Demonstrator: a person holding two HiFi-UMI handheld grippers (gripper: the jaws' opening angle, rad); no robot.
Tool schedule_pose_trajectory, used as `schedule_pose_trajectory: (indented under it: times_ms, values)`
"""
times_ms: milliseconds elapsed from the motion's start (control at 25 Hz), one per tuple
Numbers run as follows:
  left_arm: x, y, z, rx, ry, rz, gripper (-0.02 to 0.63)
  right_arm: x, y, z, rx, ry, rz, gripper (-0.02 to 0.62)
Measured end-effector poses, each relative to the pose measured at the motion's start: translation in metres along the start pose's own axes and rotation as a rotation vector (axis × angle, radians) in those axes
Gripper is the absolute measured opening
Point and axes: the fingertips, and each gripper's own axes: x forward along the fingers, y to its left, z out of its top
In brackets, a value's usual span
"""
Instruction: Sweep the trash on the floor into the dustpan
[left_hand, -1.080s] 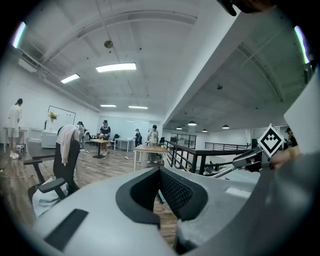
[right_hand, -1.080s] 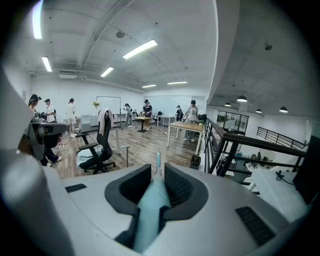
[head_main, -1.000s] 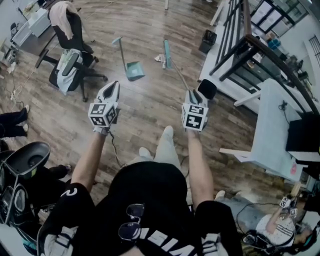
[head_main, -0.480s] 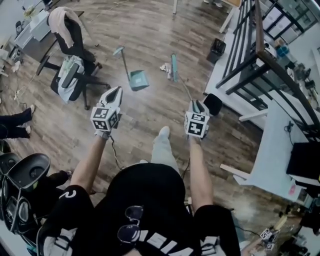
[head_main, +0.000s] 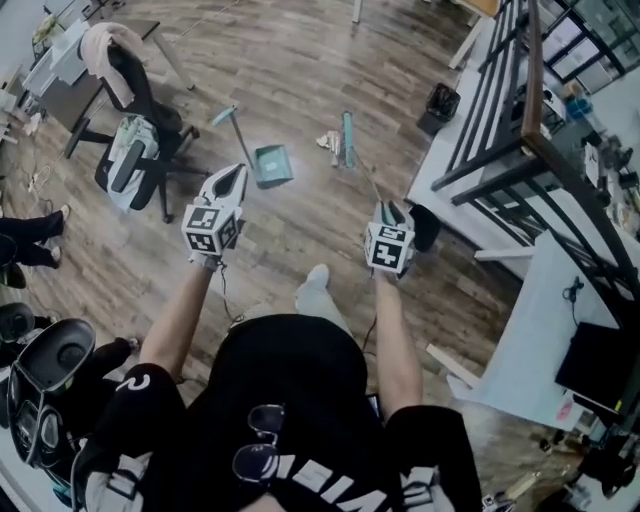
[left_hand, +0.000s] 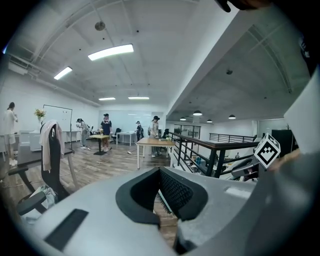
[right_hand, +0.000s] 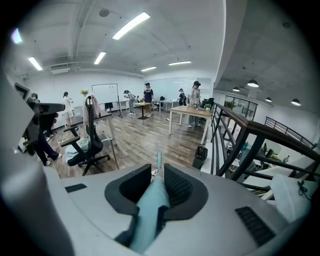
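Observation:
A teal broom lies slanted over the wooden floor, its head (head_main: 347, 138) far ahead and its thin handle (right_hand: 150, 210) running back to me. My right gripper (head_main: 392, 212) is shut on that handle, which sits between the black pads (right_hand: 177, 187). A small crumpled piece of trash (head_main: 328, 140) lies just left of the broom head. The teal dustpan (head_main: 272, 164) stands on the floor left of it, its long handle (head_main: 228, 118) leaning away. My left gripper (head_main: 226, 186) hovers nearer than the dustpan, jaws together at the tip (left_hand: 160, 172), with nothing in them.
A black office chair (head_main: 135, 150) draped with clothes stands at the left. A black stair railing (head_main: 500, 130), a small black bin (head_main: 441, 102) and a white table (head_main: 545, 300) line the right. Someone's legs (head_main: 22, 247) reach in from the left edge. Other people stand far off (right_hand: 148, 97).
The view has shifted as the person steps forward, so the dustpan and broom head sit lower in the picture. Both grippers keep their hold and stay about level with each other.

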Motion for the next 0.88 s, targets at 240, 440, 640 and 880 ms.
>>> schedule_pose_trajectory:
  times_ms: [240, 440, 640, 880]
  values:
    - [0.028, 0.006, 0.002, -0.008, 0.009, 0.034, -0.002, 0.035, -0.014, 0.010, -0.013, 0.033, 0.032, 0.075]
    - [0.043, 0.020, 0.003, -0.018, 0.009, 0.056, -0.002, 0.057, -0.011, 0.022, -0.025, 0.040, 0.049, 0.075]
    - [0.059, 0.034, -0.001, -0.035, 0.014, 0.058, -0.002, 0.074, -0.006, 0.033, -0.025, 0.040, 0.059, 0.075]
    - [0.100, 0.057, -0.003, -0.056, 0.014, 0.045, -0.002, 0.107, -0.003, 0.051, -0.028, 0.048, 0.049, 0.075]
